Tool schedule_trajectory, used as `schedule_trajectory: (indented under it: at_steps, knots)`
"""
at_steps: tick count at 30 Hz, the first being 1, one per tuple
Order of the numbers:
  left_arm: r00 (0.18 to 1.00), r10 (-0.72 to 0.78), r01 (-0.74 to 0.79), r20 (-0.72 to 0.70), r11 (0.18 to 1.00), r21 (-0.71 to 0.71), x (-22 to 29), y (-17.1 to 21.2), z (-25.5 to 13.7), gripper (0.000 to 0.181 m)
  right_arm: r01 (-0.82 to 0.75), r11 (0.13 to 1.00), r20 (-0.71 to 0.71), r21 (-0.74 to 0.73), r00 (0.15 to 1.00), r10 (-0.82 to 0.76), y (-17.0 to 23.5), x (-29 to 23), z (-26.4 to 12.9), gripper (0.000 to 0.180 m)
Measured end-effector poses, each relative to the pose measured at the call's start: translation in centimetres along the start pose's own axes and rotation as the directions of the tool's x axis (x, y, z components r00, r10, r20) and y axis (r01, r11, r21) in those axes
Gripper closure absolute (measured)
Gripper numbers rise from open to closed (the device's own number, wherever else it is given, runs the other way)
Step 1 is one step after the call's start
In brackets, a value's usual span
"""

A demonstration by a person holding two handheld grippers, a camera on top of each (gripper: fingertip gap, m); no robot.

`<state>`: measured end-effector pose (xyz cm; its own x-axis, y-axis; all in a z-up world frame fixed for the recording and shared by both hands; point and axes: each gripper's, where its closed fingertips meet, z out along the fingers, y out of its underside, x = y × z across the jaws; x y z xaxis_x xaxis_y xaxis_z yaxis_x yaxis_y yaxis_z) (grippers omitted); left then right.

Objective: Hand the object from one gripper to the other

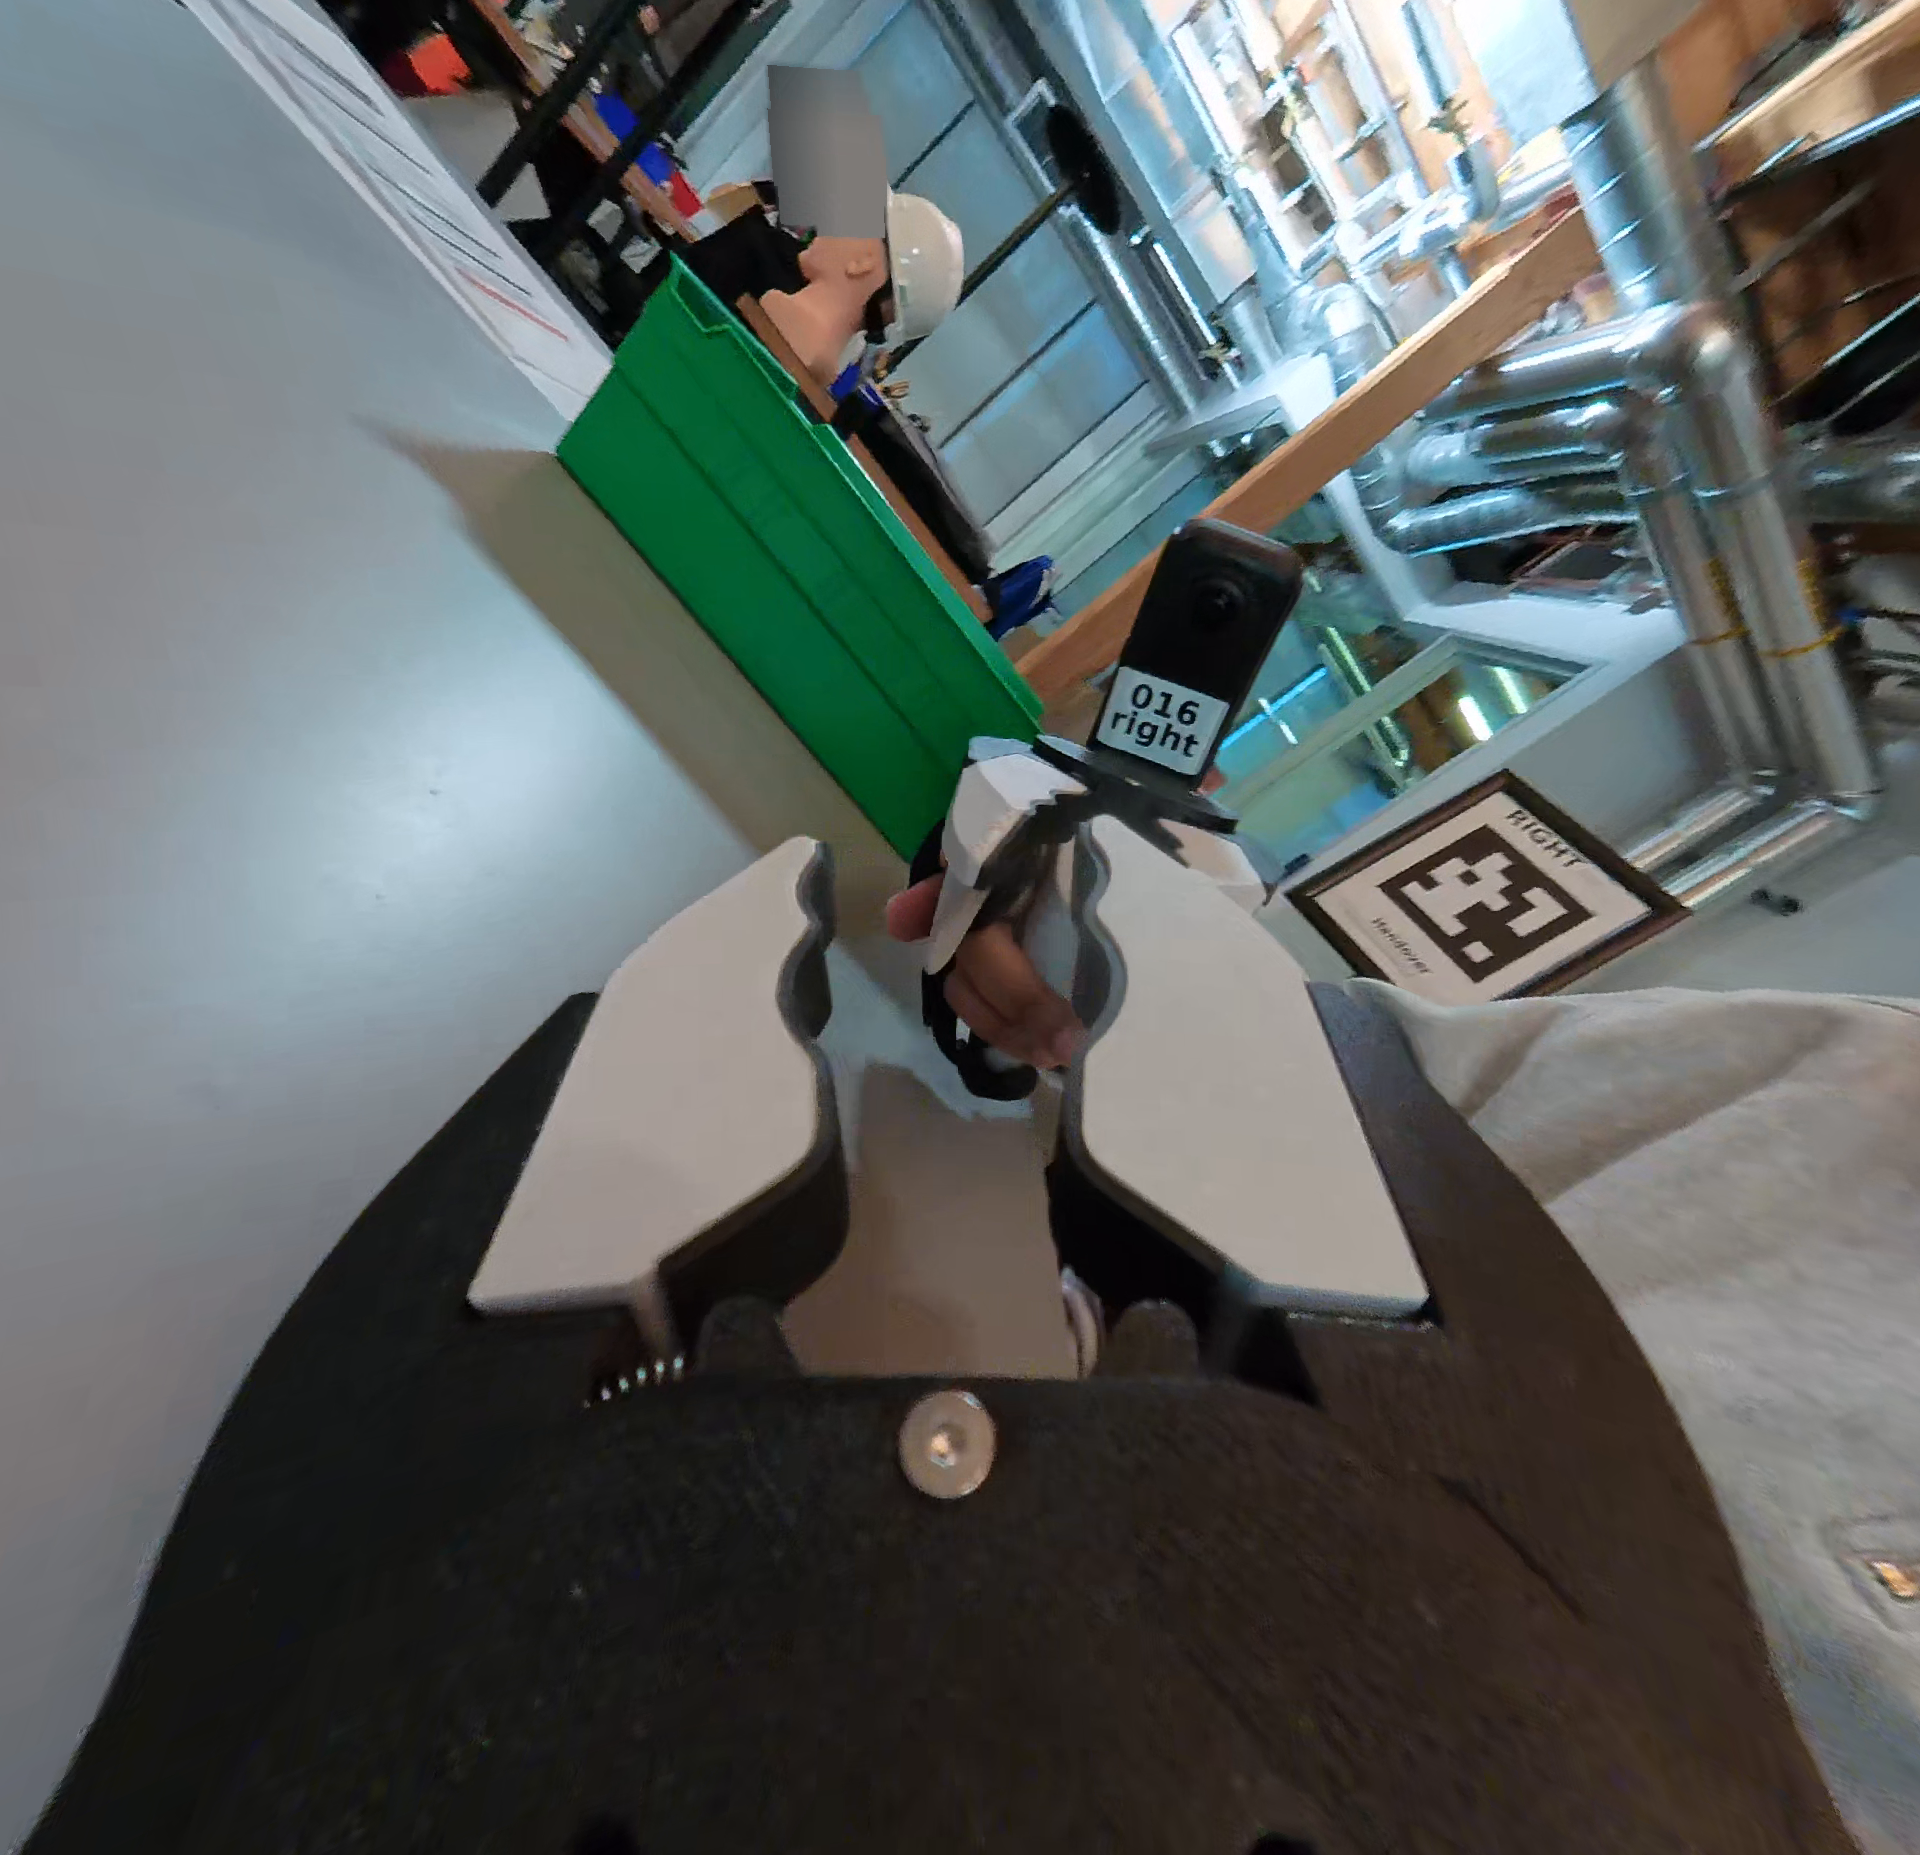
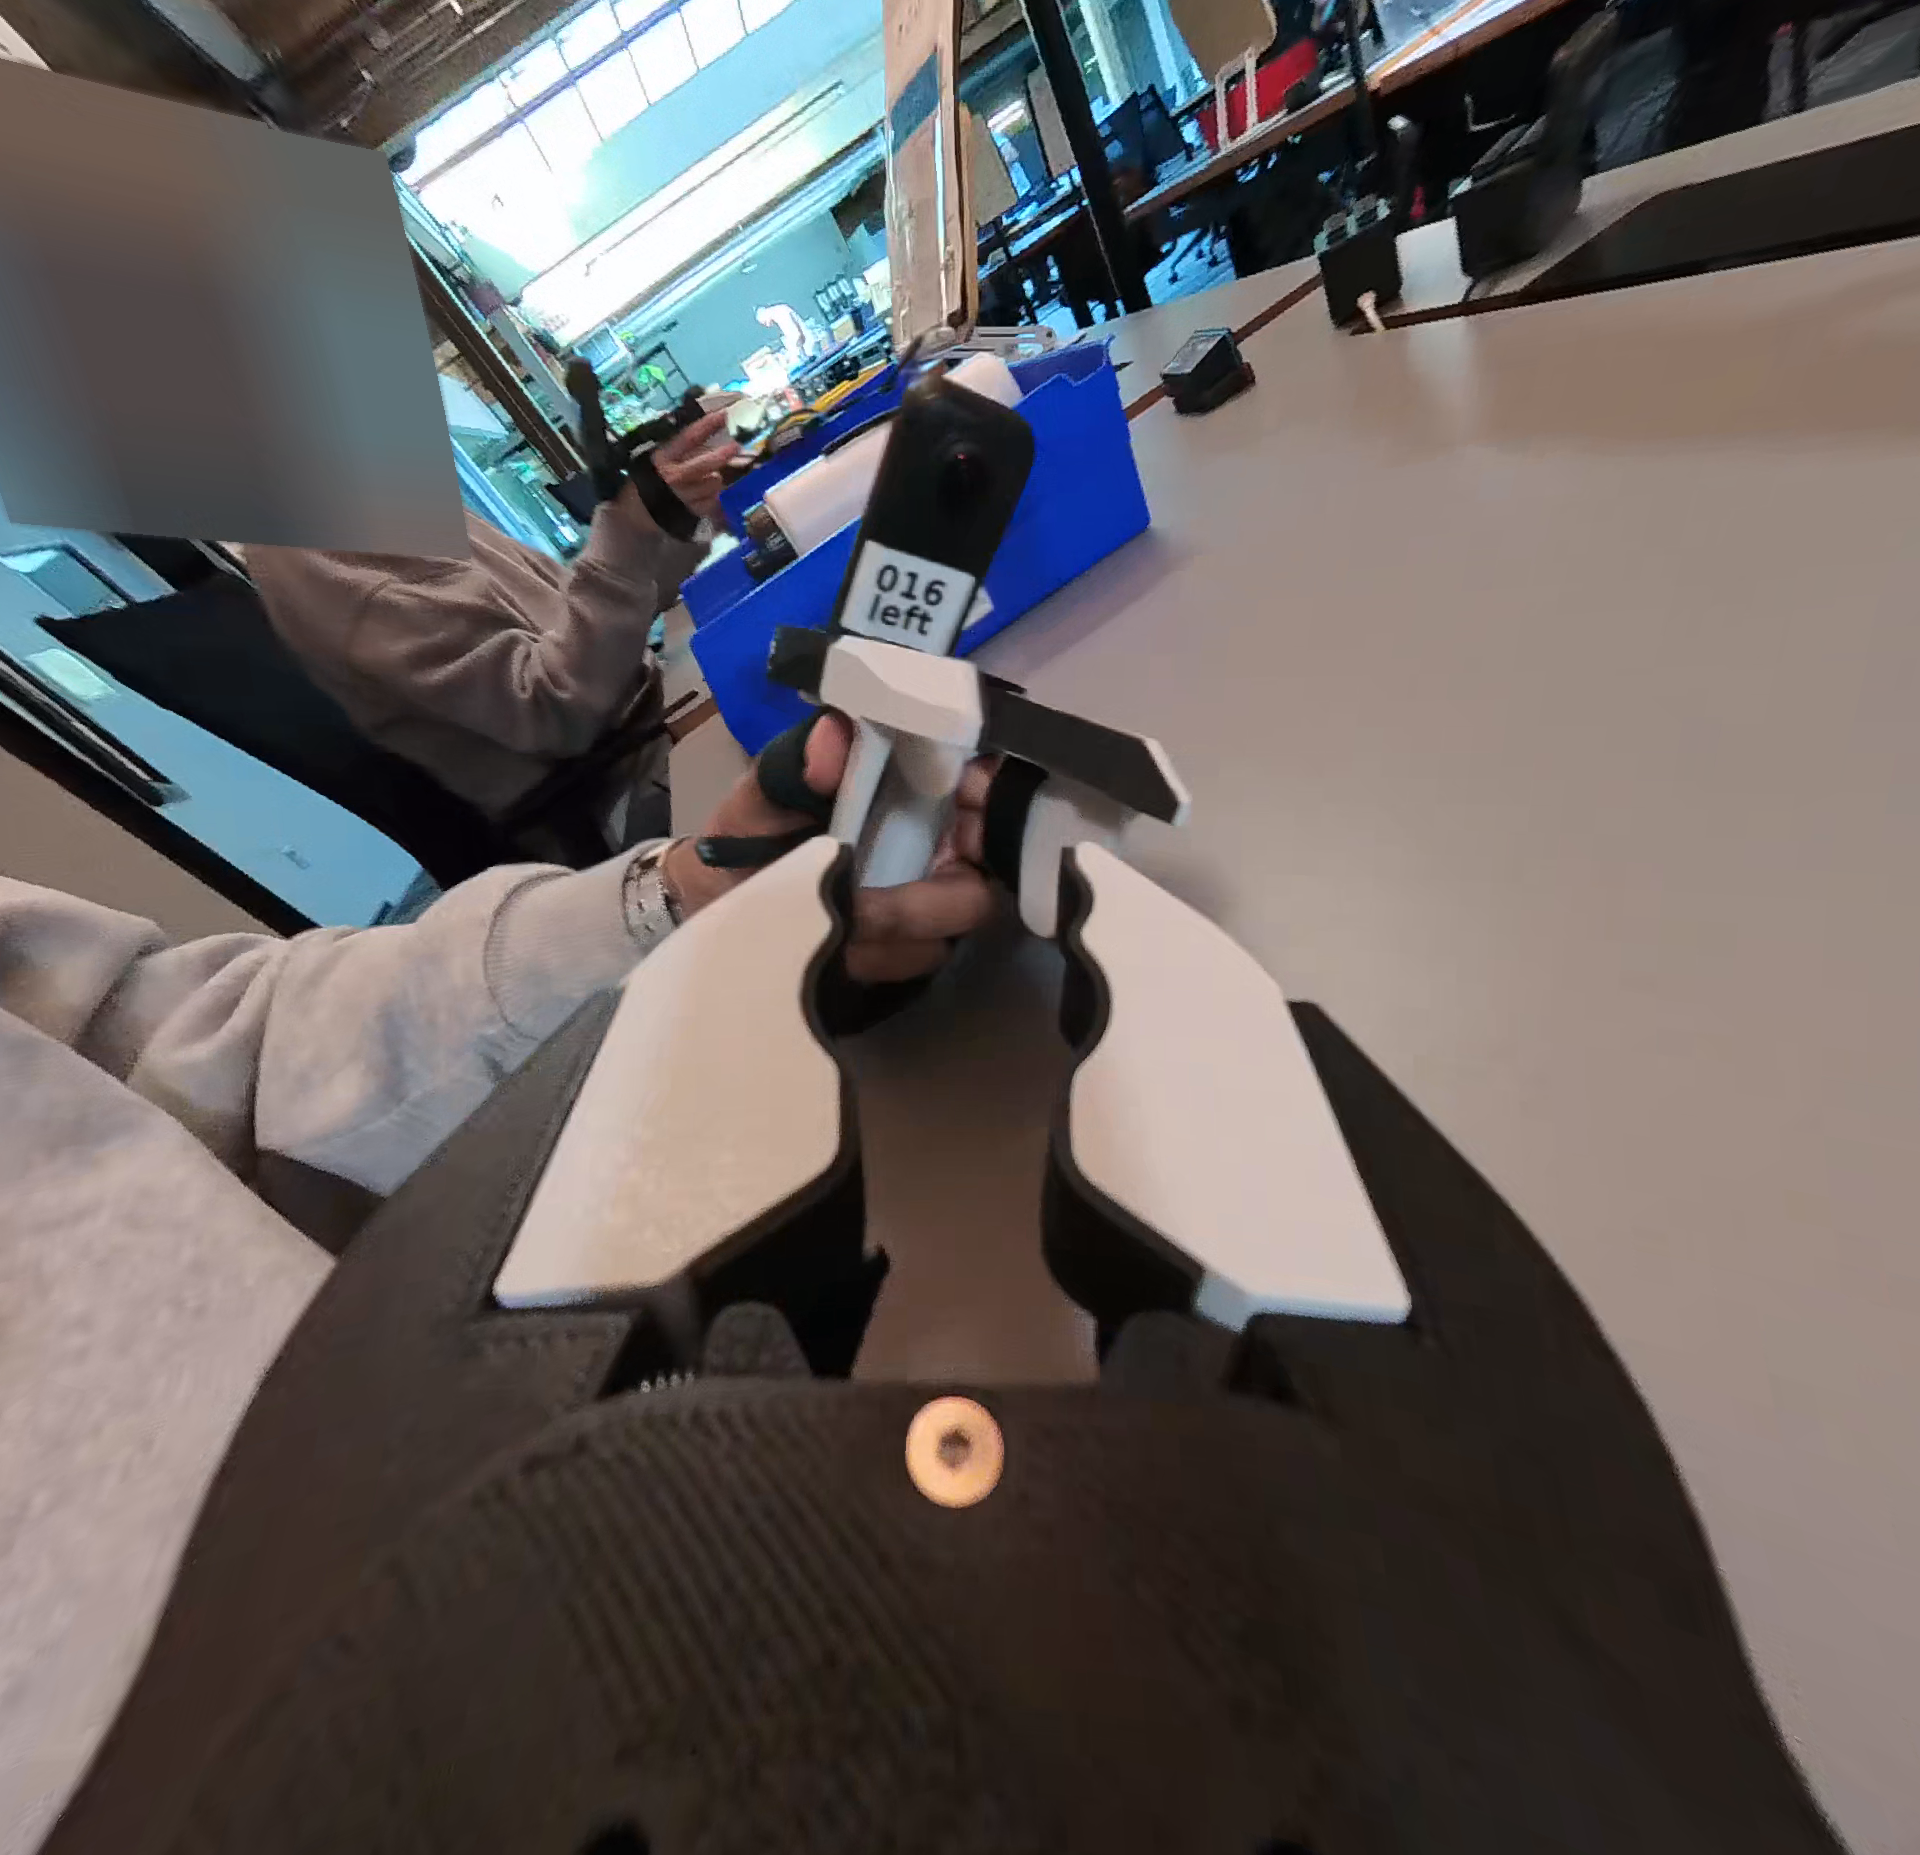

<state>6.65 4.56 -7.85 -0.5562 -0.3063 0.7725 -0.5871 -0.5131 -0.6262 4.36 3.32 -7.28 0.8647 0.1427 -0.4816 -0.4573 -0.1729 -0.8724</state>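
two grippers, both facing each other above the table (image 2: 1558,662), each held by a hand of the same person (grey sleeves).

left gripper (image 1: 951,932): fingers (image 1: 717,1067) spread, clear gap between the wavy inner edges, nothing in the gap. through it i see the right gripper and the hand on its grip.

right gripper (image 2: 951,922): fingers (image 2: 1195,1078) likewise spread, nothing pinched. left gripper shows beyond it, side-on, a gloved hand (image 2: 894,870) wrapped round its white handle, black camera stalk on top.

why held so (judgement): the two units are raised off the table and turned toward one another, tips pointing roughly at each other's grip, which reads as a meeting pose for a handover. both open = either pre-pickup or just a calibration/sync pose; can't say which.

task's thing: not found. no object between either pair of fingers in either view, so nothing to report on its look, colour or shape. candidates may lie in the blue bin (image 2: 1039,517) on the table behind the left unit (white rolls or tubes inside, unclear) or the green bin (image 1: 790,600) near the table edge; contents of the green one hidden.

other: framed marker board (image 1: 1486,896) leans beyond the right unit. second person sits farther off.
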Motion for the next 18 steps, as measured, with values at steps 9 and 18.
schedule_trajectory:
  at_steps: [9, 18]
  knots:
    - [0.985, 0.121, -0.132, 0.124, 0.987, 0.086, -0.2, -2.9, -2.9, 0.181, 0.021, 0.999, -0.056, -0.037, 0.998, -0.023, 0.6, 2.5, -1.3, 0.143]
    - [0.84, 0.302, -0.422, 0.451, 0.886, 0.191, 5.5, -12.4, -14.9, 0.178, -0.048, 0.998, -0.035, -0.027, 0.998, 0.047, 0.4, 3.4, -1.8, 0.143]
